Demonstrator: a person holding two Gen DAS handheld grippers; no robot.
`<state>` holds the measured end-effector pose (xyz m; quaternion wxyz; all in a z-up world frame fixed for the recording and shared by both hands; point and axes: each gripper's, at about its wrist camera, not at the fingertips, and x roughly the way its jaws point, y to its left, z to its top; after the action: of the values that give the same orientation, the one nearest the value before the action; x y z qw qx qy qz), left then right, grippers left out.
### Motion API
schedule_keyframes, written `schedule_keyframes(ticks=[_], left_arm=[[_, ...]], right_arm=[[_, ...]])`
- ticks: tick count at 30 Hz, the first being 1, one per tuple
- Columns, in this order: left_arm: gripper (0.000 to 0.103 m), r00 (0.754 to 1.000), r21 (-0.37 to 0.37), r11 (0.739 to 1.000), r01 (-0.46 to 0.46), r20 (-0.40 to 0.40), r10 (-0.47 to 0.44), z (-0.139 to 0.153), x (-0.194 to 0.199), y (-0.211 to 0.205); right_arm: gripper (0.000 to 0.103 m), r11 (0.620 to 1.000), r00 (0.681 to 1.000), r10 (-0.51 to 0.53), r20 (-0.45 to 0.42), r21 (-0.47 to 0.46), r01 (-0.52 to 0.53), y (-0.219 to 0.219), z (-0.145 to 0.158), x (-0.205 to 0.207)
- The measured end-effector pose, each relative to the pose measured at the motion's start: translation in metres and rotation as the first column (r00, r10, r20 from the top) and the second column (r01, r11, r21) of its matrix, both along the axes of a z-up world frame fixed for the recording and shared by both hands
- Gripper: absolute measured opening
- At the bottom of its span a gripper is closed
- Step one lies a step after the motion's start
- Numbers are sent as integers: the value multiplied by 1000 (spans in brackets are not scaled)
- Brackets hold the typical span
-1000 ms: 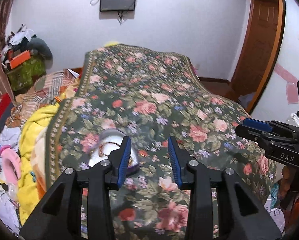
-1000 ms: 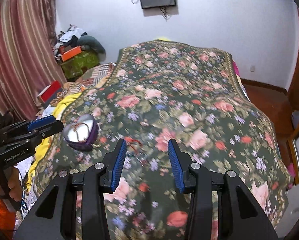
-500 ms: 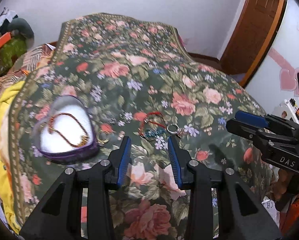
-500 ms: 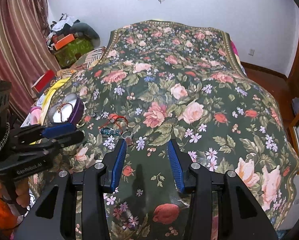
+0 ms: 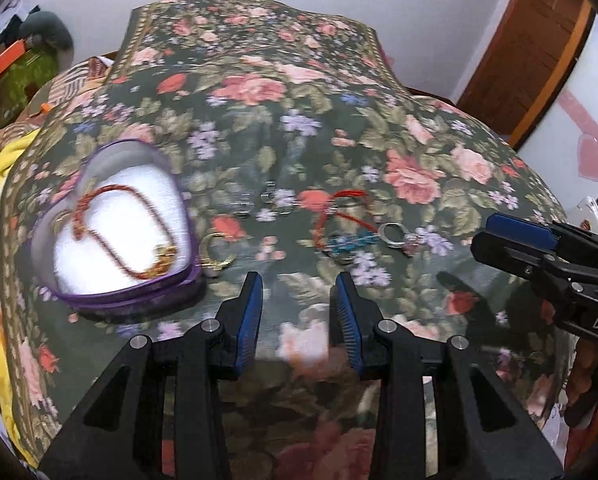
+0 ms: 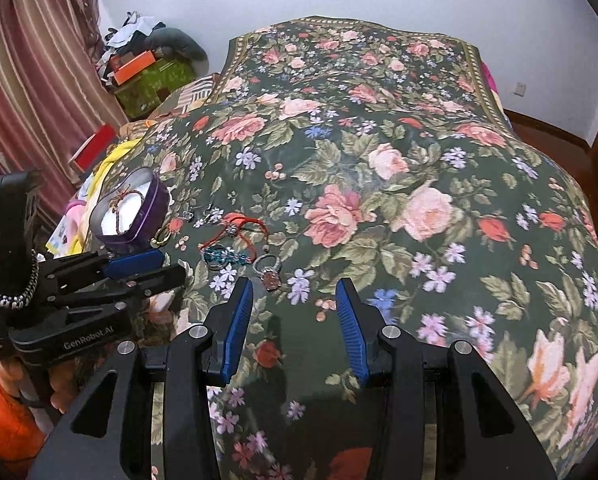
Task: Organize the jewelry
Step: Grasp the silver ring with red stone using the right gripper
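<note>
1. Step in hand, by judgement: approach phase of sorting. Both tongs low over the floral bedspread (image 6: 379, 184), nothing picked up yet.
2. Left gripper (image 5: 299, 308): jaws partly apart, nothing between them, aimed at bare cloth just short of the loose pieces. Right gripper (image 6: 295, 312): same, part-open and empty, tips just short of the silver ring w/ pink stone (image 6: 269, 270).
3. Task's things: heart-shaped purple box (image 5: 115, 220), open, white lining, w/ a red-gold chain (image 5: 115, 232) already lying inside. Just beside the box, a gold ring (image 5: 217, 250). Further right, on the spread: red cord bracelet (image 5: 339, 208), blue bead piece (image 5: 349, 242), small silver earrings (image 5: 273, 200) (blurred, type uncertain).
4. Next move, prob.: pick one loose piece, lower tips either side, close, carry to box. Thin, flat-lying items on soft cloth, so fine aim needed; risk of pinching fabric too.
5. Vs earlier frames: both views closer and tilted further down; wall screen gone from left view; jewelry cluster now larger, nearer the tips. Jaw gaps unchanged.
</note>
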<state>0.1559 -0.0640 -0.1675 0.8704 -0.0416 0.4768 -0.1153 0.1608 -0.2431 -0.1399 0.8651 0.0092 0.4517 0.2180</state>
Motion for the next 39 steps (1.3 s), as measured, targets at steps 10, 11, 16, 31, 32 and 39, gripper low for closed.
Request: schedule_keyframes(ticks=[10,11,16,31,32,39], left_arm=[[37,997,24,997,-76,17,76,2,0,33],[37,997,24,997,-76,18,76,1,1,35],[37,997,43,997,-70,30,69,-1,7,34],[17,998,5,999,-41,49,41,-6,16,32],[17,998,2,999,-41,48,41,-5,15,32],[17,998,-11,999,-39,55,40,3,5,32]], right_arm=[[39,999,999,50,-17,-15,-51,20,-8,5],[39,998,998,55,-18,-23,-55,22,-10,5],[39,998,997,69,-38,-1,-69,27,-14,10],[11,998,997,46,-69,-48,-49,34,-28,17],[11,997,997,43,-63,-54,-47,35,-27,17],[10,999,1000,9,-26,-42,-10,28,-14,11]])
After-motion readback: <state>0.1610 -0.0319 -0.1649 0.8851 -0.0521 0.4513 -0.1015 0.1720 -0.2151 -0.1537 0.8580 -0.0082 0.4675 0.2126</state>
